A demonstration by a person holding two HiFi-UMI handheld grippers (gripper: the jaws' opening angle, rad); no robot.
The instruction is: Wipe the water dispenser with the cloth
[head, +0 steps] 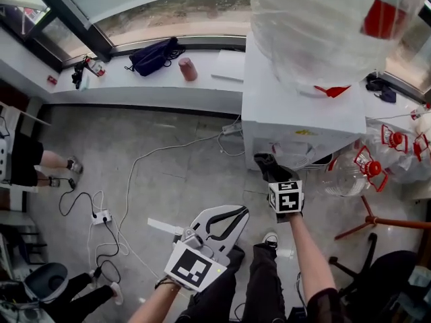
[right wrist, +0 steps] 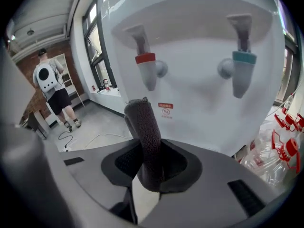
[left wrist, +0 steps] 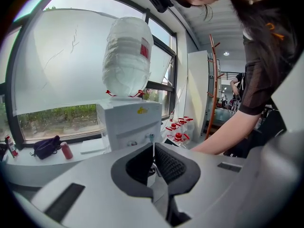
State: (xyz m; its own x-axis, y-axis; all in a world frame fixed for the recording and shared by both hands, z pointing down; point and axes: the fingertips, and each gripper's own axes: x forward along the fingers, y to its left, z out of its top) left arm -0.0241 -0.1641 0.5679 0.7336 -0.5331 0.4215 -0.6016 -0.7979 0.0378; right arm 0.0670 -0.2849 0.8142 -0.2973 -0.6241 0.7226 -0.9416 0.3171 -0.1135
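The right gripper point(right wrist: 151, 167) clamps one dark cloth point(right wrist: 145, 132), its rolled end just in front of the water dispenser point(right wrist: 190, 37) — below two taps, a red tap point(right wrist: 146, 70) and a teal tap point(right wrist: 243, 72). The left gripper point(left wrist: 153, 163) hangs low, jaws together on nothing — seemingly well apart from the dispenser's one bottle point(left wrist: 127, 56).

The head view looks steeply down on the dispenser point(head: 303, 120) at upper right and the floor point(head: 168, 173). The left gripper view sits low and farther back, tilted up at its bottle point(left wrist: 127, 56). The right gripper view faces its taps point(right wrist: 146, 70) close up. All three share the dispenser.
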